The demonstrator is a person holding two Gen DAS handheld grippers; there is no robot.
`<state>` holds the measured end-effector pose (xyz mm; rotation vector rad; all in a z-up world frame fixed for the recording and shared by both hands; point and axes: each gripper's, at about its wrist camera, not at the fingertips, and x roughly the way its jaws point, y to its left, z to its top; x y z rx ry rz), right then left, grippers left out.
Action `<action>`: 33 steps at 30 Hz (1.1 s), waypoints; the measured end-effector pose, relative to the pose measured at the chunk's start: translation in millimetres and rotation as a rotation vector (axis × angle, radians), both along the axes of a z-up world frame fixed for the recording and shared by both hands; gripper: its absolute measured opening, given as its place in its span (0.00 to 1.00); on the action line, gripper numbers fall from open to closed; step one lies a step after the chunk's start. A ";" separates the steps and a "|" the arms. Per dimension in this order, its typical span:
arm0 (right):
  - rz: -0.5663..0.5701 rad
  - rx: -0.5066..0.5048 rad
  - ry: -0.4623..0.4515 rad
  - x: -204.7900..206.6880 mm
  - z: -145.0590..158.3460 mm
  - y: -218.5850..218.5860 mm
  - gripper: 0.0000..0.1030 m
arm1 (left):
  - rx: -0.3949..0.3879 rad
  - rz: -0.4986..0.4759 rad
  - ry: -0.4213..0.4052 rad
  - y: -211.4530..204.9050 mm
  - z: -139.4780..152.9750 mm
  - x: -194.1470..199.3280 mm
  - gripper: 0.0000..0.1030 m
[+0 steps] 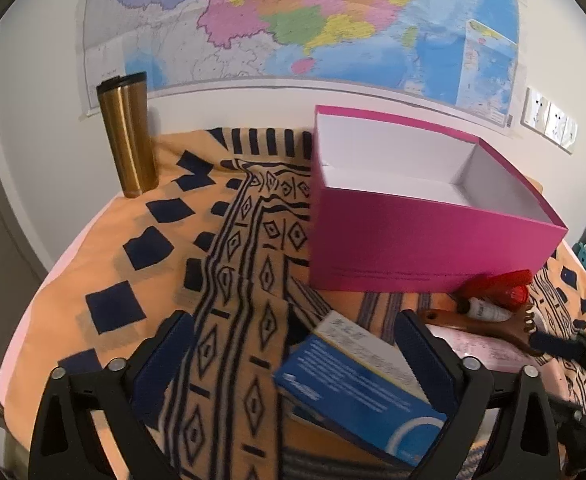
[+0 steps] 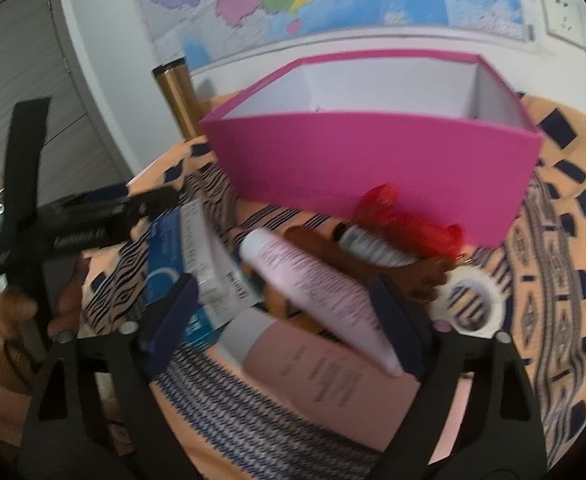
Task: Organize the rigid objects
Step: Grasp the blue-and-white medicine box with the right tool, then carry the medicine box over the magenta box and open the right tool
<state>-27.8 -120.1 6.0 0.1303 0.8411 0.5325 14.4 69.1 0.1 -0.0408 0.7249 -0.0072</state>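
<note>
Boxes and tubes lay on the tabletop [image 2: 565,208] before the empty pink box [image 2: 373,160]. The blue box [image 1: 357,392] looked light, stiff; grab its long sides. The left gripper [image 1: 297,364] stood wide around it, not touching. The right gripper [image 2: 285,316] stood wide around the pink tube [image 2: 317,292].

I see a magenta box [image 1: 413,236] with a white inside on an orange cloth [image 1: 133,236] printed with navy squares, stripes and diamonds. A gold tumbler [image 1: 129,140] has a black lid. My carton [image 1: 357,392] is blue and white, the tube [image 2: 321,296] pale pink, the tape roll [image 2: 469,300] whitish, the wrapper [image 2: 409,216] red, and the wall map [image 1: 293,16] shows pink, yellow, green, blue
</note>
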 end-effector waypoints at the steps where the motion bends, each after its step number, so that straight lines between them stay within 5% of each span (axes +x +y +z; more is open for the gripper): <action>1: 0.022 0.014 0.013 -0.7 -2.0 2.8 0.77 | 0.002 -0.007 0.012 2.6 -1.9 2.4 0.92; 14: 0.227 0.068 0.080 -11.1 -14.2 51.8 0.48 | -0.072 -0.207 0.112 7.5 -21.5 5.5 0.67; 22: 0.208 0.111 0.118 8.7 -23.5 56.8 0.45 | -0.171 -0.282 0.182 8.6 -24.6 -0.5 0.66; 33: 0.177 0.125 0.132 29.6 -27.3 57.7 0.45 | -0.185 -0.310 0.187 6.9 -20.3 -11.4 0.64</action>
